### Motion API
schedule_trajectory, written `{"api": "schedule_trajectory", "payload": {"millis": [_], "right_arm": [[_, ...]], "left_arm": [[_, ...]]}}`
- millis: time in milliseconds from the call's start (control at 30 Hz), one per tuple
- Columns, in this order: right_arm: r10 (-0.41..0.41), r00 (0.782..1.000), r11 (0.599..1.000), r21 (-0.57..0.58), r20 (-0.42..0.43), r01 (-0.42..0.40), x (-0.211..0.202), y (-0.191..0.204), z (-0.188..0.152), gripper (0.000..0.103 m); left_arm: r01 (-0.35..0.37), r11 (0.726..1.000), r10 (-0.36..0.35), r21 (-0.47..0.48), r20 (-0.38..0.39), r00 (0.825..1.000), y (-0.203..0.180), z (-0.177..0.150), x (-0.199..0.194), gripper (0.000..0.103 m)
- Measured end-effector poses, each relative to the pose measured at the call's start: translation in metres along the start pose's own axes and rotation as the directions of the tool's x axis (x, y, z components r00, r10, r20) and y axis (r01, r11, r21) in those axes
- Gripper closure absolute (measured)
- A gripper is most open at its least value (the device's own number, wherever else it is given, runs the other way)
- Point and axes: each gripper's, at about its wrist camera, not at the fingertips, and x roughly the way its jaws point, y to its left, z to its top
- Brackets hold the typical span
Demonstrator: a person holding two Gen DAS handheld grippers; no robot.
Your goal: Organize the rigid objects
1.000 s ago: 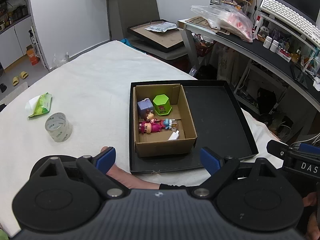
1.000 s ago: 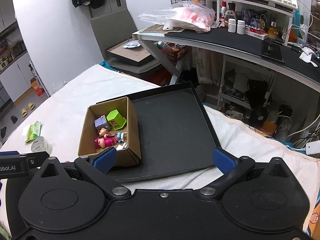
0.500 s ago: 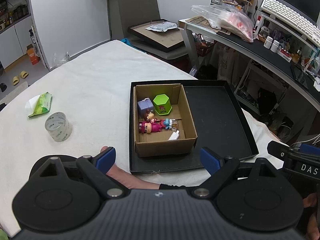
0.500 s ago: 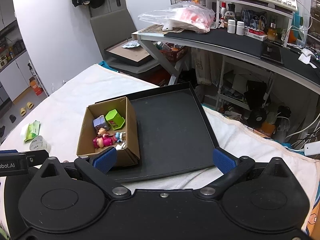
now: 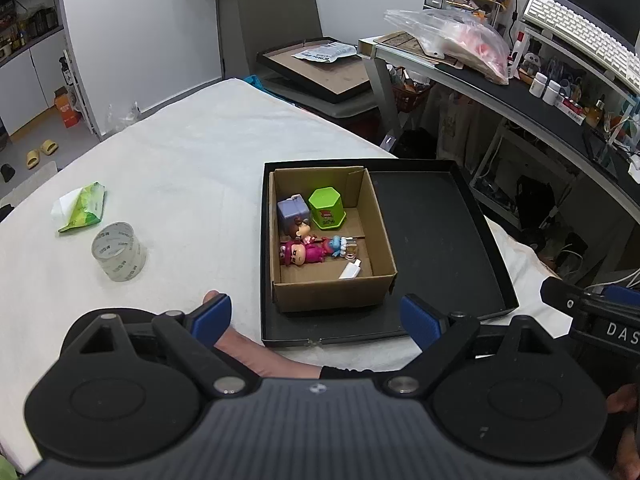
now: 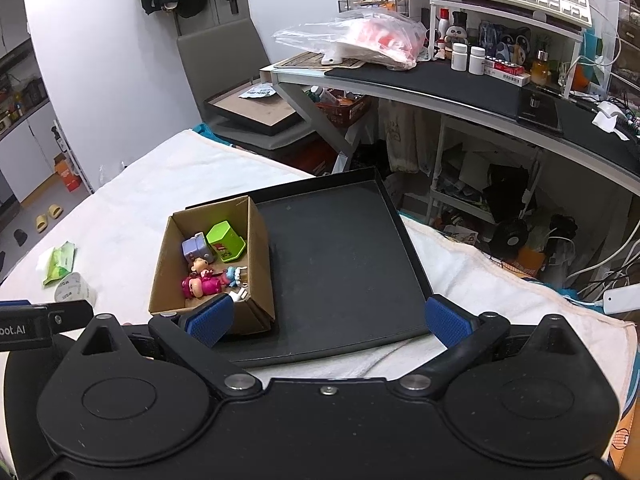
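A brown cardboard box (image 5: 382,232) (image 6: 262,256) stands in the left part of a black tray (image 5: 436,236) (image 6: 340,264) on a white-covered table. Inside the box lie a green hexagonal pot (image 5: 326,207) (image 6: 225,240), a purple cube toy (image 5: 293,213) (image 6: 196,249), a pink doll (image 5: 302,254) (image 6: 200,286), a small blue figure (image 5: 338,245) and a white plug (image 5: 351,270). My left gripper (image 5: 316,318) hangs open just before the tray's near edge. My right gripper (image 6: 328,318) is open too, over the tray's near edge, holding nothing.
A roll of clear tape (image 5: 119,251) (image 6: 74,289) and a green tissue pack (image 5: 82,207) (image 6: 58,262) lie on the table to the left. A person's arm (image 5: 256,354) rests under the left gripper. A cluttered desk (image 6: 460,84) and a chair (image 5: 320,72) stand beyond.
The right wrist view has drifted slightly, so the box and tray sit a little lower left in it. The left gripper has not visibly moved. Both grippers stay open.
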Motion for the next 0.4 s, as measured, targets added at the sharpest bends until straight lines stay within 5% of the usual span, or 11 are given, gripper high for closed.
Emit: {"api": "schedule_trajectory", "payload": {"millis": [400], "right_arm": [[-0.012,1.000,1.000,-0.008,-0.012,0.012,0.0049,0.0018,-0.0004,0.000]], "left_arm": [[0.025,1.000,-0.025,0.005,0.010,1.000,-0.0047,0.0029,-0.0013,0.012]]}}
